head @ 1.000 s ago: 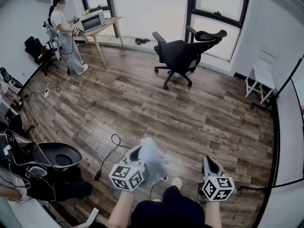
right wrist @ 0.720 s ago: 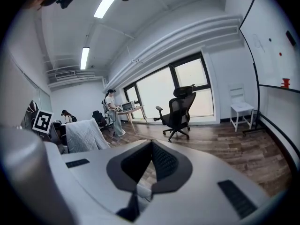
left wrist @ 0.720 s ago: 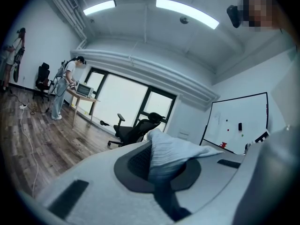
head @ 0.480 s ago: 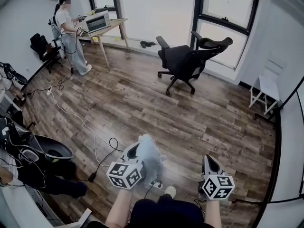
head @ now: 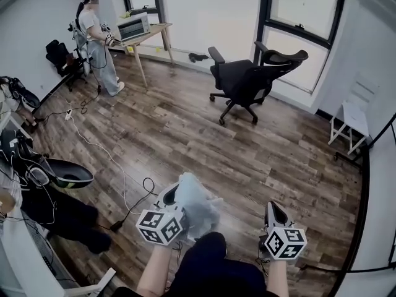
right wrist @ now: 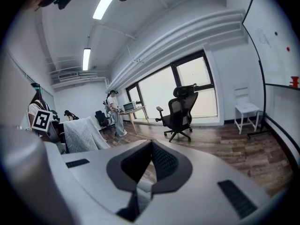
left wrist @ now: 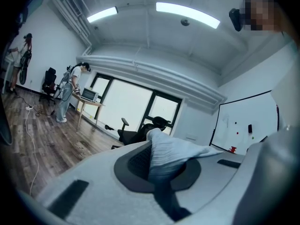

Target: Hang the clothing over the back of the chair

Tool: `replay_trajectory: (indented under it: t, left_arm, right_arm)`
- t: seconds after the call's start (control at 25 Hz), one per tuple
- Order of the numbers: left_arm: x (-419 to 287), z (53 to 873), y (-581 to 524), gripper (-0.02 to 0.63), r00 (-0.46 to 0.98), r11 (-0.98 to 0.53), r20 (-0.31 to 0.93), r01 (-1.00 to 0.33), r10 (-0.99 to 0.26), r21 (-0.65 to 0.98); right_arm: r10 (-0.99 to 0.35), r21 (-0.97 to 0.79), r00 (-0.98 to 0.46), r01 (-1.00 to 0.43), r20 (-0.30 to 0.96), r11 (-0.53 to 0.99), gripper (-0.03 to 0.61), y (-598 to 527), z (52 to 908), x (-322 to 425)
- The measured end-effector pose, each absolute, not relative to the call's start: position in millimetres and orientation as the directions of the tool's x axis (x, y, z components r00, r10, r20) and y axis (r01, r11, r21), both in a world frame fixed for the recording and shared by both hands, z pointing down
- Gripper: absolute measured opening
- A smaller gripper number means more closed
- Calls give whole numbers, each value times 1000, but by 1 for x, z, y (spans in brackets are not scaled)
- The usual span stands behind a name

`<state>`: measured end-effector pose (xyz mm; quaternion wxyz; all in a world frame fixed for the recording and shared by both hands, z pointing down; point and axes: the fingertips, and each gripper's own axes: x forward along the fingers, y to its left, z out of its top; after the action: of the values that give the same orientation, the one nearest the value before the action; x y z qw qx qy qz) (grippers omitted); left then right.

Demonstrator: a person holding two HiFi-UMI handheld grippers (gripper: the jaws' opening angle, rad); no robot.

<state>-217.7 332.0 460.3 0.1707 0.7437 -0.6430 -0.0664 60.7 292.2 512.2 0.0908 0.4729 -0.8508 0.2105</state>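
the left gripper (head: 175,197) has its jaws pressed together on a bunch of the clothing (head: 197,208). it is a pale grey cloth that bulges out to the right of the jaws and hangs just above the person's knee (head: 204,249). the right gripper (head: 273,210), at the near right, has its jaws closed tip to tip with nothing between them. only floor (head: 185,135) shows through the slit behind the tips.

over the last second the person has taken a step. the shoe that showed between the two grippers is gone and the dark knee has come up in its place. the chair (head: 242,80) has slid slightly down and right in the head view, and both grippers have travelled along with the body. the grip is unchanged, with the same bunch of cloth in the left jaws.

this looks like the carry, still early. the chair stands far off across the floor, well apart from the clothing, and its back is bare. what remains is probably to close that gap, open the cloth out, perhaps with the right gripper taking a second edge, and lay it over the back. a cable (head: 133,193) loops on the floor at the near left and could catch a foot.
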Motion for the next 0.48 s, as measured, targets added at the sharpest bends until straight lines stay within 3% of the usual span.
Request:
replay_trajectory:
  t: [0.48]
  left_arm:
    - [-223, 467, 330, 11, 123, -59, 154, -929, -980, 366]
  right_arm:
    - [-740, -306, -554, -831, 381, 465, 0, 283, 525, 59]
